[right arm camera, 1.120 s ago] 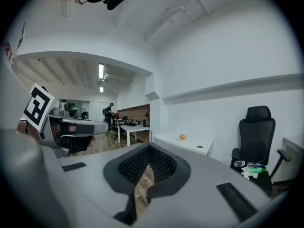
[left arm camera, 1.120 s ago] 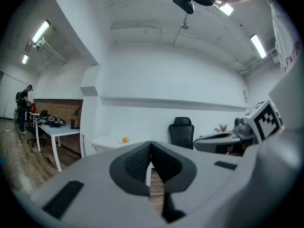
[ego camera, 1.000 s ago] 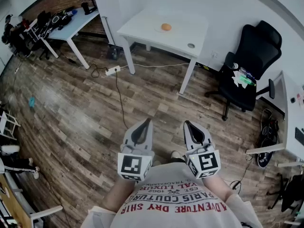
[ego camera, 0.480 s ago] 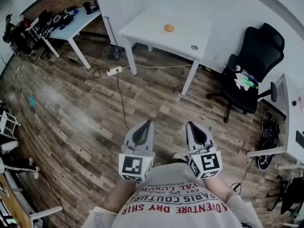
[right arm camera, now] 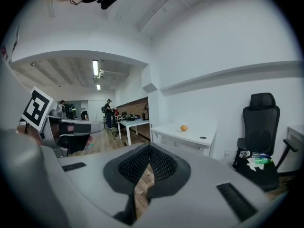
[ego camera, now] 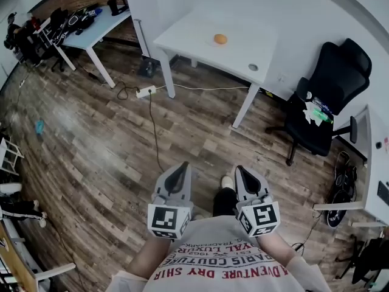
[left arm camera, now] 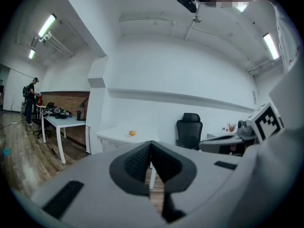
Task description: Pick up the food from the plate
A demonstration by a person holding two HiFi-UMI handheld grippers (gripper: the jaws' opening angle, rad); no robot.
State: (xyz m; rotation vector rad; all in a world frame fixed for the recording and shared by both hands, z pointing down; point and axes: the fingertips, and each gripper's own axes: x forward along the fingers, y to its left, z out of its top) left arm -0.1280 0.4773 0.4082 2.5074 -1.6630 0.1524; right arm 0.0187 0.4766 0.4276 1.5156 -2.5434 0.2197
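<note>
I've got both jaw pairs shut & empty, left gripper (ego camera: 182,166) & right gripper (ego camera: 240,170) low by my chest, w/ the round orange food (ego camera: 220,39) well ahead on the white table (ego camera: 193,48), approx btwn their lines, right prob slightly nearer.

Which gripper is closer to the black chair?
Right. The right gripper is on the chair's side, though the chair stands well ahead and off to its right. The left gripper is beside the right one, on the side away from the chair.
</note>
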